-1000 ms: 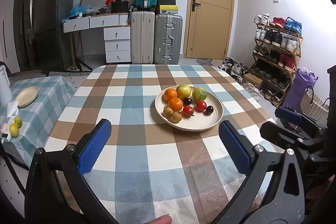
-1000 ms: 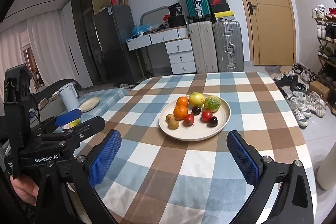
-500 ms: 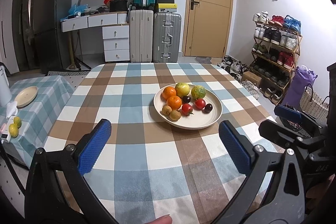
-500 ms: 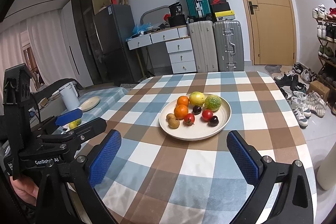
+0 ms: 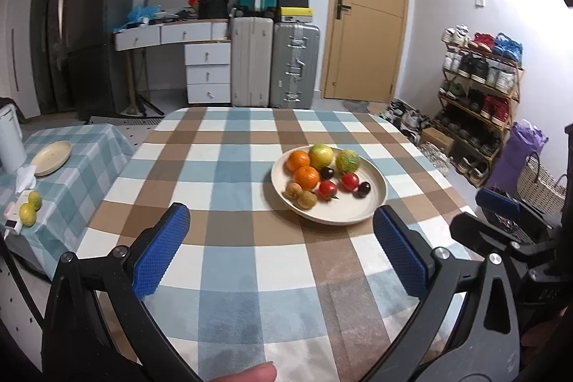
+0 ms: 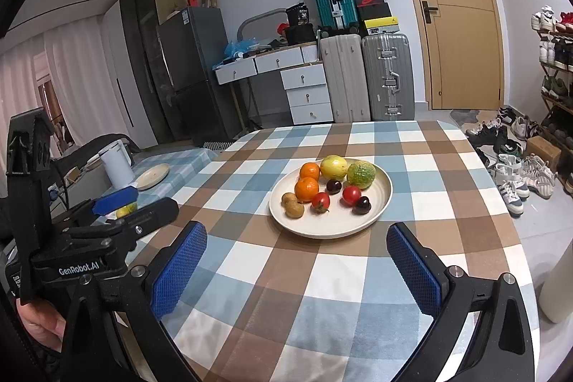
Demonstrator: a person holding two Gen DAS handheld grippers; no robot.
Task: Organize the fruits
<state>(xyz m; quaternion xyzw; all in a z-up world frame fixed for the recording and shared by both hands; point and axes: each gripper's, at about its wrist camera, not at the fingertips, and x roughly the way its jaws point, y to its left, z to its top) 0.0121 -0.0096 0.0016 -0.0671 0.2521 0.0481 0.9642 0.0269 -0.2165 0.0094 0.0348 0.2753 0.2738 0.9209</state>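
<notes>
Left wrist view: the left gripper point(image 5: 281, 247) hangs over the near part of the checked tablecloth point(image 5: 229, 167), jaws spread wide, nothing between the blue pads point(image 5: 161, 253). A fingertip point(image 5: 247, 375) shows at the bottom edge of the frame.

Cream plate point(image 5: 372, 199) sits on the cloth, ahead and a little to the right of the left gripper, well apart from it. On it: two oranges point(image 5: 306, 176) toward the left side, one behind the other; a yellow-green round fruit point(image 5: 321, 155) at the back; a green mottled fruit point(image 5: 347, 160) beside that on the right. Two red tomatoes point(image 5: 349, 180), two dark plums point(image 5: 363, 189) and two small brown fruits point(image 5: 307, 199) fill the front half. All are close together, several touching.

Right wrist view: the right gripper point(image 6: 297, 262) is also wide open and empty, held over the cloth on the near side of the same plate point(image 6: 383, 199), which lies between its pads in the frame but farther off. The left gripper's black body point(image 6: 89, 238), marked GenRobot.AI, is at the left edge, with a hand point(image 6: 39, 324) under it.

Off the main table to the left, a low side table point(image 5: 82, 160) with a paler checked cover carries an empty cream dish point(image 5: 51, 157), a white kettle point(image 5: 10, 145) and two small yellow-green fruits point(image 5: 30, 208) near its front edge.

Behind: suitcases point(image 5: 274, 63), a wooden door point(image 5: 365, 17), a shoe rack point(image 5: 476, 95) on the right.
</notes>
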